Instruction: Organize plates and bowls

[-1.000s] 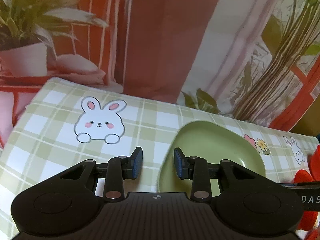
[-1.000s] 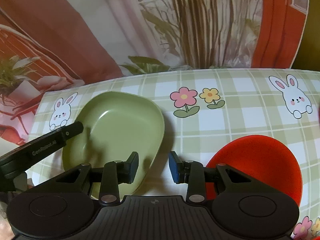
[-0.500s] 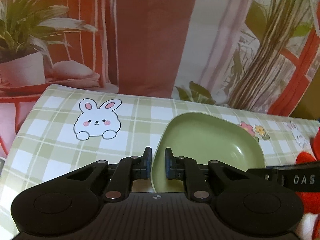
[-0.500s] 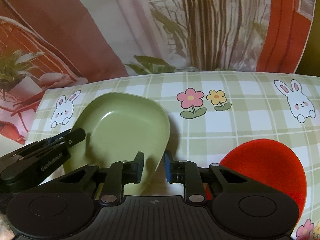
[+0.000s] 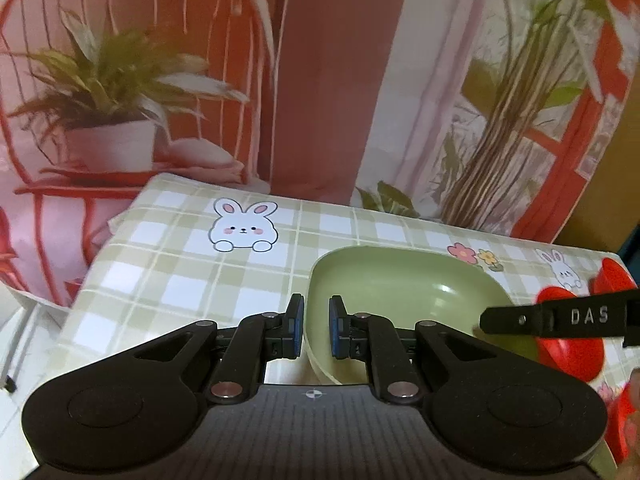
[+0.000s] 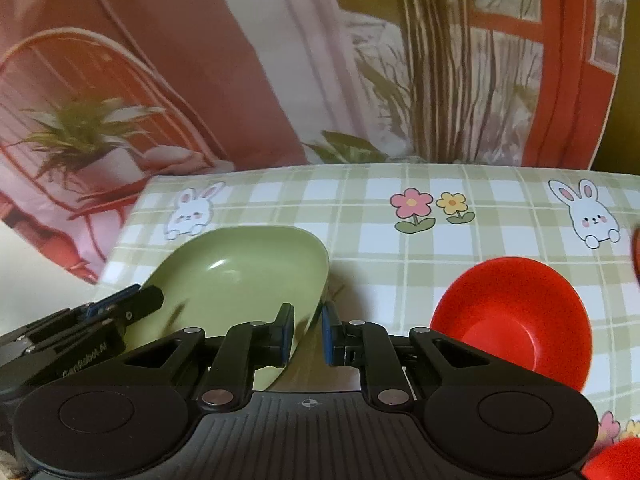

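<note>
A: Pale sage-green plate (image 5: pixel 404 292), plain and glossy, no pattern at all.

B: And under it a tablecloth (image 6: pixel 360 248) checked green and white, with white pink-eared rabbits and pink and yellow flowers.

A: Solid red bowl (image 6: pixel 516 312). Black grippers, blue pads (image 5: pixel 295 328).

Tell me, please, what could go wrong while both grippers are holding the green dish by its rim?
The left gripper and right gripper each pinch only a thin bit of the green dish's rim, so it might slip out or tilt. If the two hands drift apart, the dish could twist free. The red bowl sits close on the right, so a swing that way might knock it.
</note>
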`<state>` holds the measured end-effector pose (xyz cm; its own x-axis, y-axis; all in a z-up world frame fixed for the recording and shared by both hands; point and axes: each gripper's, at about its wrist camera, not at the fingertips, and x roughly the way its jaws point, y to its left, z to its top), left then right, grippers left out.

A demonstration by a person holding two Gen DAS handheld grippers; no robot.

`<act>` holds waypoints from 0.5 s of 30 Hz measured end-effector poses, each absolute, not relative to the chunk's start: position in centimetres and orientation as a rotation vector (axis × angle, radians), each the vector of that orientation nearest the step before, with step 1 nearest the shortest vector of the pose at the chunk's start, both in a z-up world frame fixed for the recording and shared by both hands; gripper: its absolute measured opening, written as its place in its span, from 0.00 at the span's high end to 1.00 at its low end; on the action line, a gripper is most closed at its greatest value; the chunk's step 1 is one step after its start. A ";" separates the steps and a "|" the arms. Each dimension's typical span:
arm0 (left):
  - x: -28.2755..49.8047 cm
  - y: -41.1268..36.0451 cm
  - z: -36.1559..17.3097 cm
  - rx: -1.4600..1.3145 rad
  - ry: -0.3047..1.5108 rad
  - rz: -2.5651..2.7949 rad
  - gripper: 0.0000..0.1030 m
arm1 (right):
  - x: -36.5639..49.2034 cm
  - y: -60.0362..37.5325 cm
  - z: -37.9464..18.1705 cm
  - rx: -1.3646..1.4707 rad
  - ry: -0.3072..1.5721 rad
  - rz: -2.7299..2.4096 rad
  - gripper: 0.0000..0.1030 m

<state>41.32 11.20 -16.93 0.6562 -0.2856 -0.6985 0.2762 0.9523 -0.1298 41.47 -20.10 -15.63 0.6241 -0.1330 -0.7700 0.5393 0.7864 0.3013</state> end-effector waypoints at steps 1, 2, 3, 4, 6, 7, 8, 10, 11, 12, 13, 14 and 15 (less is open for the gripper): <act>40.7 11.3 -16.5 -0.005 0.785 -0.316 0.86 | 41.0 -19.9 -15.2 0.554 0.802 -0.403 0.86; 40.0 11.4 -16.0 0.002 0.776 -0.313 0.86 | 40.5 -19.7 -14.8 0.560 0.794 -0.399 0.86; 39.3 11.4 -15.5 0.010 0.768 -0.309 0.86 | 39.8 -19.6 -14.4 0.577 0.779 -0.394 0.86; 38.5 11.4 -15.0 0.016 0.757 -0.302 0.86 | 39.2 -19.4 -14.1 0.593 0.768 -0.392 0.86; 37.0 11.4 -14.2 0.017 0.737 -0.292 0.86 | 37.9 -19.0 -13.5 0.610 0.754 -0.387 0.86; 36.2 11.4 -13.8 0.011 0.728 -0.289 0.86 | 37.2 -18.8 -13.1 0.612 0.745 -0.383 0.86; 35.5 11.4 -13.5 0.004 0.722 -0.285 0.86 | 36.6 -18.5 -12.8 0.608 0.738 -0.379 0.86; 34.3 11.4 -12.9 -0.019 0.718 -0.284 0.86 | 35.3 -18.2 -12.1 0.596 0.718 -0.373 0.86; 33.6 11.4 -12.6 -0.029 0.716 -0.285 0.86 | 34.7 -18.0 -11.8 0.590 0.709 -0.371 0.86; 33.0 11.3 -12.3 -0.035 0.714 -0.288 0.86 | 33.9 -17.9 -11.4 0.587 0.697 -0.368 0.86; 32.4 11.2 -12.0 -0.037 0.712 -0.290 0.86 | 33.3 -17.9 -11.1 0.584 0.688 -0.365 0.86; 31.9 11.1 -11.7 -0.037 0.707 -0.292 0.86 | 32.7 -17.9 -10.7 0.581 0.681 -0.361 0.86; 31.2 11.0 -11.4 -0.038 0.703 -0.296 0.86 | 31.9 -17.8 -10.4 0.575 0.669 -0.358 0.86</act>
